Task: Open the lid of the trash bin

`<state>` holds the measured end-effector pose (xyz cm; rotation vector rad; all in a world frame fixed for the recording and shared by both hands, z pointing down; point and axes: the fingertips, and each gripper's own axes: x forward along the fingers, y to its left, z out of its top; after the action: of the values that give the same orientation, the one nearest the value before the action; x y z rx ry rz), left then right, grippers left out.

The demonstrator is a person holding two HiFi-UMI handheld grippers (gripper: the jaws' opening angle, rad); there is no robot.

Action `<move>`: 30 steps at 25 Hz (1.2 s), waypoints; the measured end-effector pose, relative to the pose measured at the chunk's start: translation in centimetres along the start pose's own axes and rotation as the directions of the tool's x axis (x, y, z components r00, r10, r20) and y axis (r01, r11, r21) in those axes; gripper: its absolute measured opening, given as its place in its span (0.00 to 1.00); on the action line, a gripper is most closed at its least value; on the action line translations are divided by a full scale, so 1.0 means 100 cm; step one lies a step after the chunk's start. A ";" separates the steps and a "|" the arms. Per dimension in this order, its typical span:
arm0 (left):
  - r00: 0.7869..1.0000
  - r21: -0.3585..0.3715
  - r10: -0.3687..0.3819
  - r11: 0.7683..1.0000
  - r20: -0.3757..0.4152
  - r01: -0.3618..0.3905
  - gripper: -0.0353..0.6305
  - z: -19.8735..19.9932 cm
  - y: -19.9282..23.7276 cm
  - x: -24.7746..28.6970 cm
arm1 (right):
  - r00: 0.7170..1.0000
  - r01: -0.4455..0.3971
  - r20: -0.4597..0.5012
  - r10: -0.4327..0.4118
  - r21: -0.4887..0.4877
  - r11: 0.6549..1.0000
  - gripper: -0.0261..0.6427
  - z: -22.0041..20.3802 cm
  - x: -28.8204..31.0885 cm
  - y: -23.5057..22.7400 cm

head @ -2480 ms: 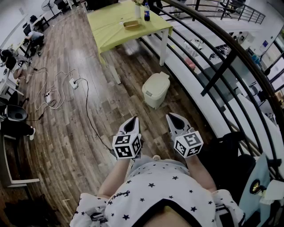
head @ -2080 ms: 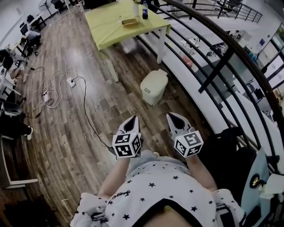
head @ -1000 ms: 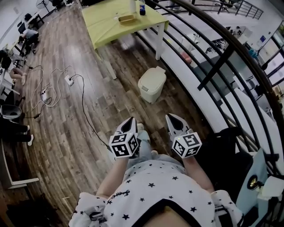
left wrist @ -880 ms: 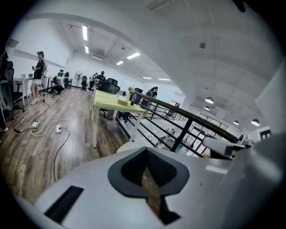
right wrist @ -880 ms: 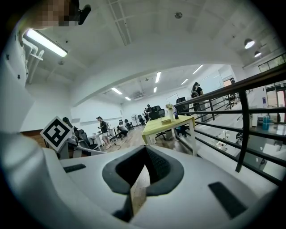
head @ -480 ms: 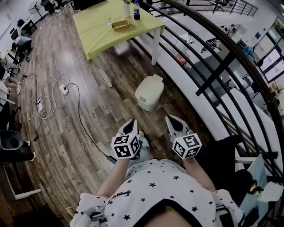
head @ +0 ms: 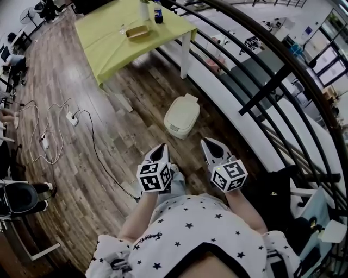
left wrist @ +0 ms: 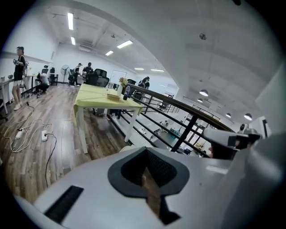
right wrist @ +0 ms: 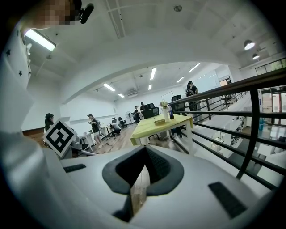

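Observation:
The trash bin point(head: 182, 115) is a small cream bin with its lid down, standing on the wooden floor near the railing. It is a short way ahead of both grippers in the head view. My left gripper point(head: 161, 147) and my right gripper point(head: 207, 142) are held side by side in front of my body, pointing towards the bin and well short of it. In the left gripper view the left gripper point(left wrist: 145, 176) has its jaws together with nothing between them. The right gripper point(right wrist: 142, 172) looks the same in the right gripper view.
A yellow-green table point(head: 119, 38) with a bottle point(head: 157, 12) and a tray stands beyond the bin. A black railing point(head: 261, 81) curves along the right. Cables and power strips point(head: 54, 122) lie on the floor at left. A black bag point(head: 277, 190) sits at my right.
The bin has come nearer and lower in the head view as I walked towards it. Both grippers have stayed shut, side by side in front of me.

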<state>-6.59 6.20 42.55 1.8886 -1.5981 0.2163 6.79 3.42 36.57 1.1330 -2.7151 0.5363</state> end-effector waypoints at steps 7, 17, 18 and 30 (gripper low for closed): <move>0.998 0.011 -0.033 0.999 -0.045 0.034 0.07 0.017 0.026 0.040 | 0.999 0.018 -0.028 -0.017 0.015 1.000 0.03 0.006 0.043 -0.006; 0.991 0.016 -0.064 0.998 -0.118 0.066 0.07 0.021 0.064 0.088 | 0.996 0.068 -0.068 -0.064 0.055 0.996 0.03 -0.003 0.099 -0.020; 0.990 0.018 -0.067 0.997 -0.127 0.069 0.07 0.020 0.068 0.092 | 0.995 0.073 -0.075 -0.069 0.055 0.996 0.03 -0.005 0.103 -0.021; 0.975 0.075 -0.050 0.995 -0.218 0.068 0.07 -0.007 0.107 0.155 | 0.985 0.129 -0.121 -0.123 0.045 0.991 0.03 -0.031 0.142 -0.049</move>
<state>-12.54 -6.71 54.88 1.8998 -1.4042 0.4527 0.30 -7.88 44.63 1.2347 -2.5232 0.6382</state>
